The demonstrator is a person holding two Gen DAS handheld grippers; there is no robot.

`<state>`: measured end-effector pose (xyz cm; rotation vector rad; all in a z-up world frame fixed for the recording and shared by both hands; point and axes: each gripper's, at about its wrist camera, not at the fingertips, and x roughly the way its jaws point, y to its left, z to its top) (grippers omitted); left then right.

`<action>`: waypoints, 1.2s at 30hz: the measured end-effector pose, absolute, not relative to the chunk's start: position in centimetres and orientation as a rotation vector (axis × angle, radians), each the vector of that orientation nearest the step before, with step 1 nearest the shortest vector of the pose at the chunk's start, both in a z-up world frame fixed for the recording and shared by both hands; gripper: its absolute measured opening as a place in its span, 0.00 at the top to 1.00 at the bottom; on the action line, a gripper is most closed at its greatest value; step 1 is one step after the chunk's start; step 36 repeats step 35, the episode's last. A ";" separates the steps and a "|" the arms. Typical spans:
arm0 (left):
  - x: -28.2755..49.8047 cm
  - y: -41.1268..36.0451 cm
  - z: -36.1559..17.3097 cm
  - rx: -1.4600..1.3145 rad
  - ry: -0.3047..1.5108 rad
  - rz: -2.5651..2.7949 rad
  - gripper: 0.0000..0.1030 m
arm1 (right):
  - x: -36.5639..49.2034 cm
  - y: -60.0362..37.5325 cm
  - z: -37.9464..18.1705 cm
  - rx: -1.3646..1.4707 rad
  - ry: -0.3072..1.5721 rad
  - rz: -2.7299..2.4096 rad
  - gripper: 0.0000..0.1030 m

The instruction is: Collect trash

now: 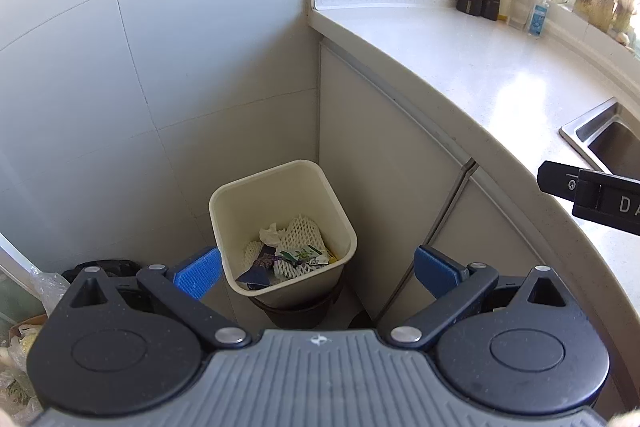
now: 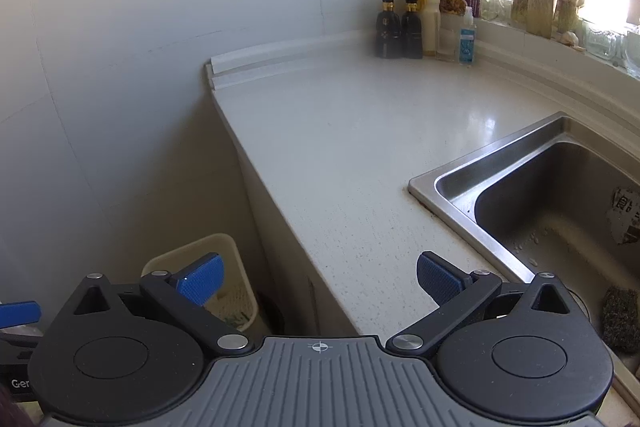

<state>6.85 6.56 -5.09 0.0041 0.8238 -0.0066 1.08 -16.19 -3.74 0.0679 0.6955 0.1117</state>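
In the left wrist view, a cream trash bin (image 1: 282, 227) is seen at the lower centre of the frame, standing on the floor in the corner between the tiled wall (image 1: 120, 67) and the cabinet (image 1: 380, 155). The left hand-held gripper (image 1: 318, 269) is held above the bin with its blue fingers (image 1: 198, 273) spread wide and nothing between them; the bin's near rim appears in the gap between the fingertips. Inside the bin, trash is seen: white foam fruit netting (image 1: 302, 233), a crumpled tissue (image 1: 273, 233), a green and white wrapper (image 1: 304, 255) and a dark purple wrapper (image 1: 260, 269). At the right edge of this frame, part of the right hand-held gripper (image 1: 592, 197) is seen over the surface (image 1: 460, 67).

In the right wrist view, the right hand-held gripper (image 2: 320, 279) is likewise released, its jaws apart and empty, held over the front edge of the surface. The bin is seen at the lower left of this frame, partly hidden behind the left finger. A steel sink (image 2: 520, 163) is set into the surface at the right, with a dark scouring pad (image 2: 620, 319) in it. Bottles (image 2: 404, 27) are grouped at the upper centre, against the wall.
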 end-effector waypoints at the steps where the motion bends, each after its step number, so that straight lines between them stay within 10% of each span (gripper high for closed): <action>1: 6.8 6.5 -5.1 0.005 0.824 -0.007 0.00 | 1.1 -16.2 -3.8 0.070 0.697 0.111 0.00; 36: 6.8 6.3 -4.7 0.007 0.822 -0.023 0.00 | 2.1 -15.5 -4.4 0.056 0.697 0.118 0.00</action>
